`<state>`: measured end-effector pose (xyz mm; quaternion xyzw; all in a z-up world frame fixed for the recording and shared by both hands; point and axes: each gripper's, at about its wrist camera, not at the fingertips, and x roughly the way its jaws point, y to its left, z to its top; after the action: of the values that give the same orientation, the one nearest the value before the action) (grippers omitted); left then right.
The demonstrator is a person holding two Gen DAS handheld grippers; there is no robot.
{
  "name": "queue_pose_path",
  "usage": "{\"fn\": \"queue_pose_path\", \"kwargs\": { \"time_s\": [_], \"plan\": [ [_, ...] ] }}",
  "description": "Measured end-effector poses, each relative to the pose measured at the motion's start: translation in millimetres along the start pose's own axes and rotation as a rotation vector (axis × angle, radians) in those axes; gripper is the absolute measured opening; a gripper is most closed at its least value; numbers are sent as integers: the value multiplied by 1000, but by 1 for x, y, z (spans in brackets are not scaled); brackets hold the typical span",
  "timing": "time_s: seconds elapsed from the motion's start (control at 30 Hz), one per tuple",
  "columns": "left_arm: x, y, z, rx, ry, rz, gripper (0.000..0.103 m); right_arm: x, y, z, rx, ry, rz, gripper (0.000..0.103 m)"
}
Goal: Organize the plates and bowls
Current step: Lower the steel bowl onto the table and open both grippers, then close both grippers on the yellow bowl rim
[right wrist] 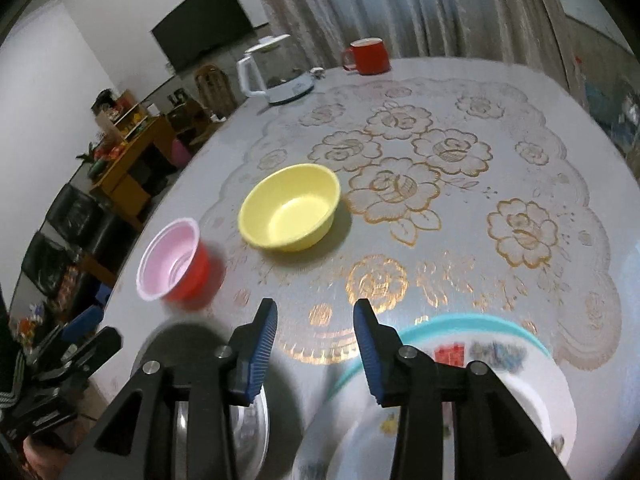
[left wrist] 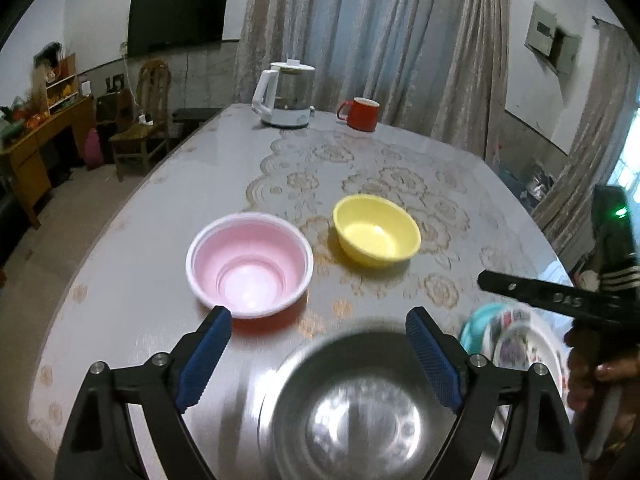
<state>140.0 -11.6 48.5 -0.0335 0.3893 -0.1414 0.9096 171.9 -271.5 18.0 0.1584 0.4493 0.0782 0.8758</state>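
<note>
White letters "DAS" mark the right gripper [left wrist: 560, 300]. Both tools gape wide, holding nothing: left gripper [left wrist: 320, 360] above the steel bowl [left wrist: 352, 400], right above the patterned plate [right wrist: 520, 380].

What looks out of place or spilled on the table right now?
Nothing stands out. The pink bowl, yellow bowl and steel bowl sit upright and empty, the plates lie flat, and no spill shows on the table.
</note>
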Motion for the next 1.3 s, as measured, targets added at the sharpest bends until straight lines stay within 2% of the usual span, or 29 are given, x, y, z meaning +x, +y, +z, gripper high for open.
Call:
{"fn": "queue_pose_path", "kwargs": {
  "time_s": [0.13, 0.27, 0.5, 0.57, 0.7, 0.77, 1.03, 1.1, 1.13, 1.2, 1.23, 1.3],
  "plan": [
    [16, -5, 25, 3, 14, -22, 89, 18, -10, 22, 64, 12, 17, 39],
    [40, -18, 45, 62, 38, -6, 89, 35, -16, 39, 133, 33, 86, 39],
    [99, -28, 69, 57, 136, -51, 85, 70, -14, 60, 155, 65, 52, 39],
    [111, -28, 73, 44, 160, -38, 77, 79, -15, 64, 162, 73, 46, 38],
    [130, -28, 76, 39, 185, -39, 71, 92, -14, 67, 156, 79, 25, 33],
    [138, -28, 77, 44, 199, -38, 64, 98, -16, 68, 155, 83, 14, 33],
    [163, -32, 74, 68, 247, -21, 57, 113, -25, 64, 168, 126, 18, 29],
    [167, -33, 73, 68, 256, -30, 49, 114, -24, 63, 153, 133, 20, 27],
    [169, -34, 73, 74, 261, -30, 41, 115, -24, 62, 148, 133, 23, 26],
    [171, -37, 72, 87, 268, -30, 33, 116, -25, 61, 151, 136, 33, 25],
    [173, -38, 71, 97, 271, -30, 26, 118, -25, 60, 156, 141, 33, 24],
    [175, -39, 68, 101, 281, -38, 22, 121, -27, 58, 166, 153, 31, 24]
  ]
}}
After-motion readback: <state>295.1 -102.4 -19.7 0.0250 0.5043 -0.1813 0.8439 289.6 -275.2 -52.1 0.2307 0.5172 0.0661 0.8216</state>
